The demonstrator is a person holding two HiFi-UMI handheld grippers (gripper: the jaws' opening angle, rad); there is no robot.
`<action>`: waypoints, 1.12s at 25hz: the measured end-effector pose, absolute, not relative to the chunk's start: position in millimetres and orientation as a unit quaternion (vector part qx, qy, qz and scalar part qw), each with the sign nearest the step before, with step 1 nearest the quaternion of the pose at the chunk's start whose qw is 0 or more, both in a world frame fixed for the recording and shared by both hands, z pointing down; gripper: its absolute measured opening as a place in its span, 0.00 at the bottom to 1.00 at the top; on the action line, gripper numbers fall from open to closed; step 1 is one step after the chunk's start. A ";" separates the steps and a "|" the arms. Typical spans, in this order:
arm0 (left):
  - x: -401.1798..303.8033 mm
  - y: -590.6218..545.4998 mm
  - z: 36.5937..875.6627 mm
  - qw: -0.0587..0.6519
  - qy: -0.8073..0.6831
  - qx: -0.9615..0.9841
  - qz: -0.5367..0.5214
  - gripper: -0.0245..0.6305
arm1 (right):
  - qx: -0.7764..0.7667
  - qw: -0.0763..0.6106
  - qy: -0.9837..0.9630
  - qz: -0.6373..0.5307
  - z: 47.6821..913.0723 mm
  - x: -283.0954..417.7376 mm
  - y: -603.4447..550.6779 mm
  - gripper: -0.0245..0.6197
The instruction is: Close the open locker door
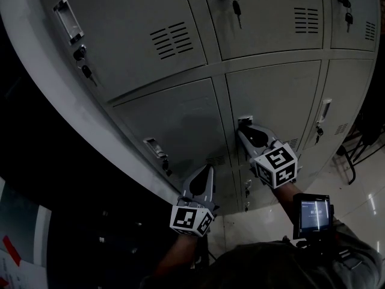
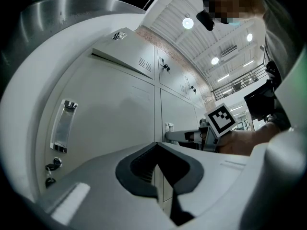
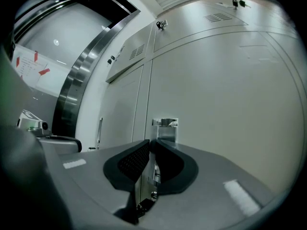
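The grey locker door [image 1: 274,98] in the middle row looks flush with its neighbours; its chrome handle [image 1: 243,120] sits at its left edge. My right gripper [image 1: 243,128] reaches that handle, jaws closed on the handle's lip [image 3: 165,124], which stands between the dark pads [image 3: 129,162]. The left gripper view shows the same handle [image 2: 168,126] with the right gripper [image 2: 170,135] on it. My left gripper [image 1: 209,168] hangs lower and to the left, pointing at a neighbouring door [image 2: 110,114], shut with nothing between its jaws [image 2: 156,146].
Other locker doors carry handles [image 1: 67,20] and hanging keys [image 1: 236,6]. A handle [image 2: 62,126] with a lock lies left of my left gripper. A small screen [image 1: 313,214] is strapped near my right forearm. Glossy floor tiles [image 1: 355,203] and chair legs [image 1: 356,152] lie to the right.
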State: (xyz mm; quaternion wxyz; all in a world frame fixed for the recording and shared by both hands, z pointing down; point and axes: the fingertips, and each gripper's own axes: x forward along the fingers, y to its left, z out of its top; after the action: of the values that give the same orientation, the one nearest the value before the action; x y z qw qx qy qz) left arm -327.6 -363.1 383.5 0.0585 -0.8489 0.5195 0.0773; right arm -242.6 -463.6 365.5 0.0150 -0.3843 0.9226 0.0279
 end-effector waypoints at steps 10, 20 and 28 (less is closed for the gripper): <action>-329.1 -360.9 384.0 0.055 0.516 -0.852 0.077 0.04 | -0.397 0.017 0.918 0.016 373.7 -237.6 -463.7 0.10; -317.7 -361.3 387.1 0.042 0.501 -0.860 0.084 0.04 | -0.392 0.012 0.920 0.017 375.5 -227.1 -446.0 0.13; -290.0 -351.5 380.7 0.029 0.495 -0.862 0.100 0.04 | -0.382 -0.003 0.924 0.024 379.3 -203.0 -410.0 0.03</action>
State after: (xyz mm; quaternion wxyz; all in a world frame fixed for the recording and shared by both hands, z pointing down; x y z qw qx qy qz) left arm -290.0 -351.5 380.7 0.0294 -0.8625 0.4953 0.0998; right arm -203.0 -410.0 379.3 -0.0028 -0.3819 0.9239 0.0243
